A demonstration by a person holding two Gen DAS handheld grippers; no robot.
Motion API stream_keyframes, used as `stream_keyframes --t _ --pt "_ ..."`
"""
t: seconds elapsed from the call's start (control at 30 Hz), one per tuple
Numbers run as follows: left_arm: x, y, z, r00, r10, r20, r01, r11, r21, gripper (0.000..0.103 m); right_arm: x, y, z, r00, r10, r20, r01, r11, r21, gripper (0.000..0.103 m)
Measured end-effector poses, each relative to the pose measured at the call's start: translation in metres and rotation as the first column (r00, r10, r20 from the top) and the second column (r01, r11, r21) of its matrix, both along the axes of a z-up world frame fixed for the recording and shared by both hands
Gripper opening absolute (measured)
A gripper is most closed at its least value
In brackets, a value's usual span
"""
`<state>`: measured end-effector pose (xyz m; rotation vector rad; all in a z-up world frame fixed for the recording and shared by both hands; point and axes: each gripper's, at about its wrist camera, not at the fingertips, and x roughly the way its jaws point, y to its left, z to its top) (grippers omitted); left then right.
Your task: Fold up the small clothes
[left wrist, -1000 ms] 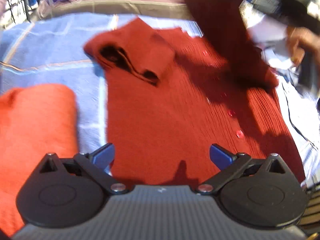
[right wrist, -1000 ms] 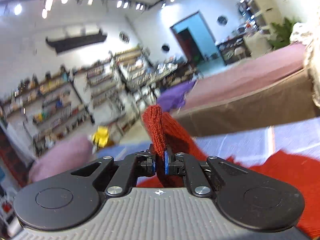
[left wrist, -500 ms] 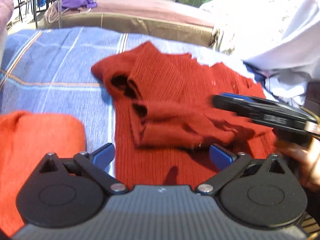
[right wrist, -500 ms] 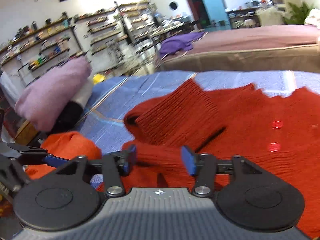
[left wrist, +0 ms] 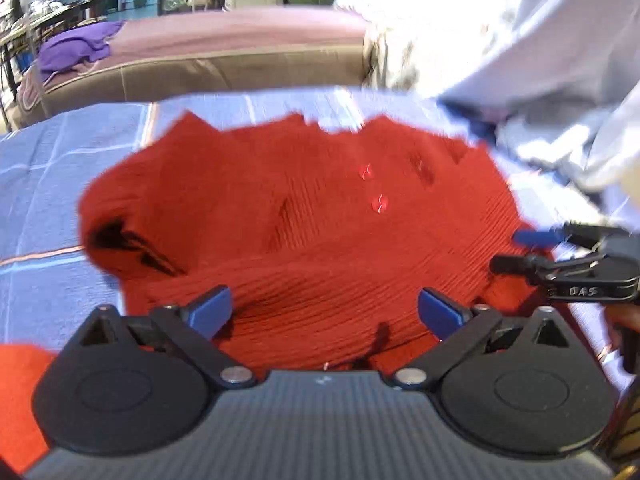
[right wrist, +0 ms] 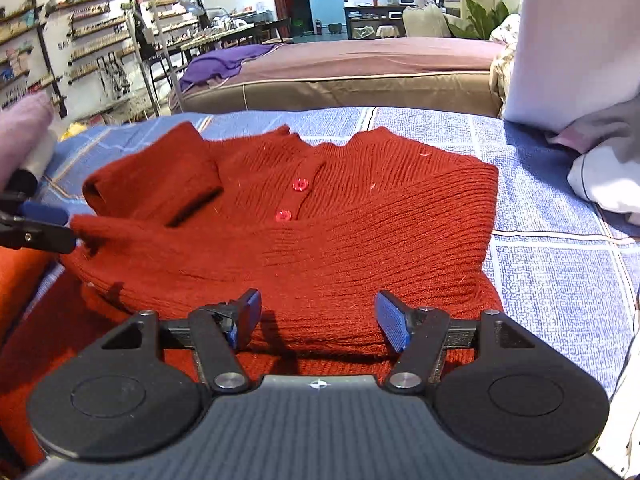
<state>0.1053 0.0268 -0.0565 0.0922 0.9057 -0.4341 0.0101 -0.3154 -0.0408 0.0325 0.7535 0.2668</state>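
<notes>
A dark red knitted cardigan (right wrist: 320,224) with two red buttons lies on the blue checked bedspread (right wrist: 560,280), both sleeves folded across its front. It also shows in the left wrist view (left wrist: 304,232). My left gripper (left wrist: 324,312) is open and empty, low over the cardigan's near left part. My right gripper (right wrist: 318,320) is open and empty over the near edge of the folded sleeve. The right gripper also shows at the right of the left wrist view (left wrist: 520,252). The left gripper shows at the left edge of the right wrist view (right wrist: 48,224), next to the sleeve cuff.
A folded orange garment (left wrist: 20,392) lies on the left; it also shows in the right wrist view (right wrist: 20,280). White and grey clothes (right wrist: 600,176) are piled at the right. A brown-sided bed (right wrist: 340,76) with a purple cloth (right wrist: 224,60) stands behind.
My right gripper carried the second sleeve across the cardigan, opened and let it go. It has since drawn back to the right. My left gripper stayed open and moved closer over the cardigan.
</notes>
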Motion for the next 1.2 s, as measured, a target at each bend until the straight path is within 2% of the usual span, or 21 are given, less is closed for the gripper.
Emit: stream_keyframes --t 0.1,0.17,0.27,0.43,0.57,0.7,0.73,0.83,0.9,1.0,1.1,1.2 --pt "0.009 -0.006 -0.032 0.997 0.075 -0.013 -0.073 0.99 0.123 0.101 0.004 0.016 -0.021 0.999 -0.025 -0.031 0.019 0.986 -0.167 0.103" --pt "0.011 -0.003 -0.055 0.993 0.112 -0.045 -0.101 0.976 0.191 0.103 0.003 0.014 -0.034 0.998 -0.042 -0.045 0.033 0.983 -0.179 0.103" --pt "0.003 0.002 -0.066 0.997 0.081 0.013 -0.082 0.981 0.176 0.103 -0.002 0.007 -0.043 0.997 -0.075 -0.025 0.071 0.988 -0.136 0.103" --pt "-0.002 0.005 -0.054 0.994 0.106 -0.001 -0.104 0.979 0.174 0.103 -0.003 0.018 -0.039 0.996 -0.092 -0.017 0.087 0.979 -0.186 0.103" --pt "-0.027 0.017 -0.039 0.99 0.13 0.054 -0.136 0.983 0.12 0.103 -0.024 0.017 -0.025 0.983 -0.142 0.116 0.16 0.973 -0.167 0.103" --pt "-0.031 0.02 -0.057 0.99 0.141 -0.033 -0.136 0.983 0.12 0.103 -0.028 0.008 -0.039 0.981 -0.188 0.041 0.192 0.965 -0.177 0.103" --pt "-0.031 0.017 -0.065 0.99 0.137 -0.039 -0.13 0.979 0.155 0.103 -0.027 0.006 -0.045 0.982 -0.188 0.003 0.185 0.967 -0.176 0.103" --pt "-0.038 0.007 -0.072 0.993 0.113 0.033 -0.118 0.971 0.209 0.103 -0.029 0.0 -0.054 0.974 -0.224 -0.02 0.22 0.968 -0.124 0.103" --pt "-0.038 0.006 -0.071 0.992 0.123 0.034 -0.128 0.97 0.206 0.103 -0.027 -0.003 -0.056 0.969 -0.243 -0.036 0.239 0.966 -0.098 0.103" --pt "-0.04 0.012 -0.065 0.993 0.117 0.01 -0.117 0.974 0.193 0.103 -0.027 0.001 -0.055 0.967 -0.252 -0.046 0.245 0.962 -0.117 0.103" --pt "-0.048 0.021 -0.049 0.992 0.127 -0.014 -0.123 0.979 0.16 0.103 -0.034 0.008 -0.038 0.959 -0.283 -0.014 0.28 0.954 -0.104 0.103" --pt "-0.063 0.026 -0.035 0.987 0.158 0.026 -0.159 0.984 0.084 0.103 -0.047 0.024 -0.007 0.967 -0.24 0.085 0.24 0.971 0.01 0.103"
